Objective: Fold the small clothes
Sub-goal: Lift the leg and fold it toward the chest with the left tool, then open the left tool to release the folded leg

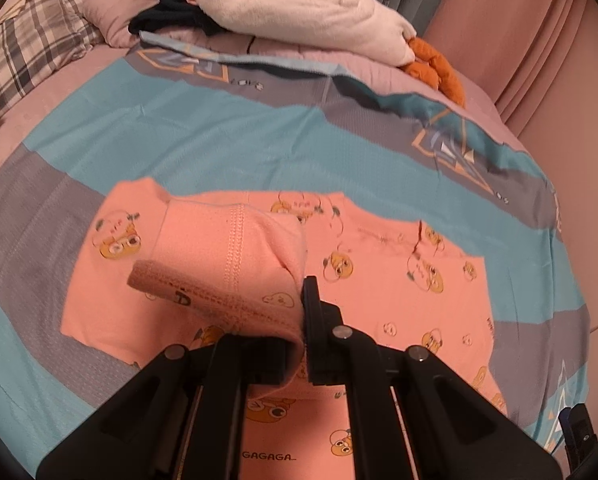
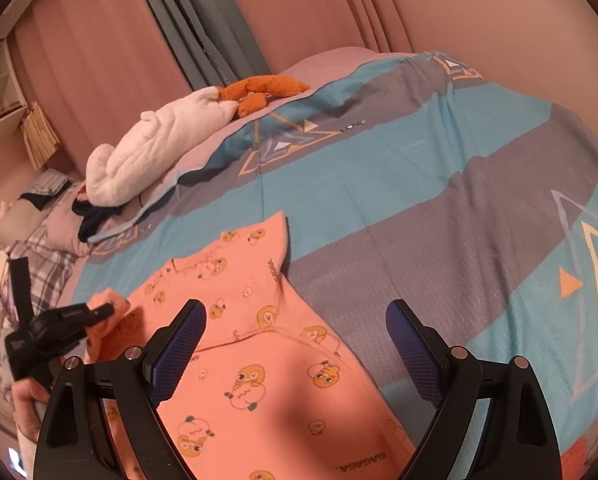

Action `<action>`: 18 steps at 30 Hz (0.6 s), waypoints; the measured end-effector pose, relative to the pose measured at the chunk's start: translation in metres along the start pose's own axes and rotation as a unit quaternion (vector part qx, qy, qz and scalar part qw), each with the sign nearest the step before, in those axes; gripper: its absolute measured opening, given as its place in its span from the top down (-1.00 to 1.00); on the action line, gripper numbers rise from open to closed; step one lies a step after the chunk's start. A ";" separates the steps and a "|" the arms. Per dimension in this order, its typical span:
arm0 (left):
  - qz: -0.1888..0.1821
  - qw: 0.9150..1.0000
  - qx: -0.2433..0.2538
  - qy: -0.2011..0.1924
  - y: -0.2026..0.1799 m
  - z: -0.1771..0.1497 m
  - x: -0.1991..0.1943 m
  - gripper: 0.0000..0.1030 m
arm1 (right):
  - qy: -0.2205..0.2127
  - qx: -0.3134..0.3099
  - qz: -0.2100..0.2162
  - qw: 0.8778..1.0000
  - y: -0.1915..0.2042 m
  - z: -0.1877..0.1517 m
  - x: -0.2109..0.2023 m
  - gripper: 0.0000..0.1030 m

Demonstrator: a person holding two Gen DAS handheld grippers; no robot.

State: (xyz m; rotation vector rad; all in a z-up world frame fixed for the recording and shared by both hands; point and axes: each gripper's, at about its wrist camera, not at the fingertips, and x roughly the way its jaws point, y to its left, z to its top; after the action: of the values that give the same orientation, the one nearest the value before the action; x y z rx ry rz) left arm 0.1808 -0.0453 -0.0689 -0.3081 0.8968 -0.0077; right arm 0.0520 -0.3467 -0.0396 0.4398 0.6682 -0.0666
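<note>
Left hand-held gripper [image 1: 299, 320] pinches garment [image 1: 399, 280], hiding one finger.

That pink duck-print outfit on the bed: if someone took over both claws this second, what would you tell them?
Left claw: shut on the cuffed end of the pink garment, lifted and partly folded over the body.
Right claw: open, empty, hovering above the garment.
The garment lies mostly flat on the striped bedspread.
Done: first fold begun.
Left: lay that end down, fold the rest.
</note>
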 end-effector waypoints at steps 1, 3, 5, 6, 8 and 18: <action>0.000 1.000 -0.001 0.003 0.001 -0.001 0.002 0.88 | 0.001 -0.002 0.000 1.000 0.000 0.000 0.000 -0.76; 0.001 1.000 -0.003 0.009 0.002 -0.004 0.005 0.88 | 0.001 -0.005 0.000 1.000 0.002 0.000 0.000 -0.76; -0.001 1.000 -0.005 0.017 0.003 -0.006 0.008 0.89 | 0.001 -0.006 -0.001 1.000 0.002 0.000 0.000 -0.76; -0.001 1.000 -0.004 0.020 0.003 -0.006 0.010 0.89 | 0.000 -0.007 -0.001 1.000 0.002 -0.001 0.000 -0.76; 0.001 1.000 -0.003 0.024 0.003 -0.007 0.011 0.89 | 0.001 -0.008 0.002 1.000 0.002 -0.001 0.000 -0.76; -0.028 0.999 0.023 0.003 0.003 -0.001 -0.022 0.09 | 0.007 -0.013 -0.011 1.000 0.006 -0.001 0.005 -0.76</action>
State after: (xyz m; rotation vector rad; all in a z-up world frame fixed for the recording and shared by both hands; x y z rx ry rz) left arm 0.1656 -0.0394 -0.0536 -0.2902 0.8932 -0.0815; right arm 0.0564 -0.3407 -0.0413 0.4090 0.6871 -0.0755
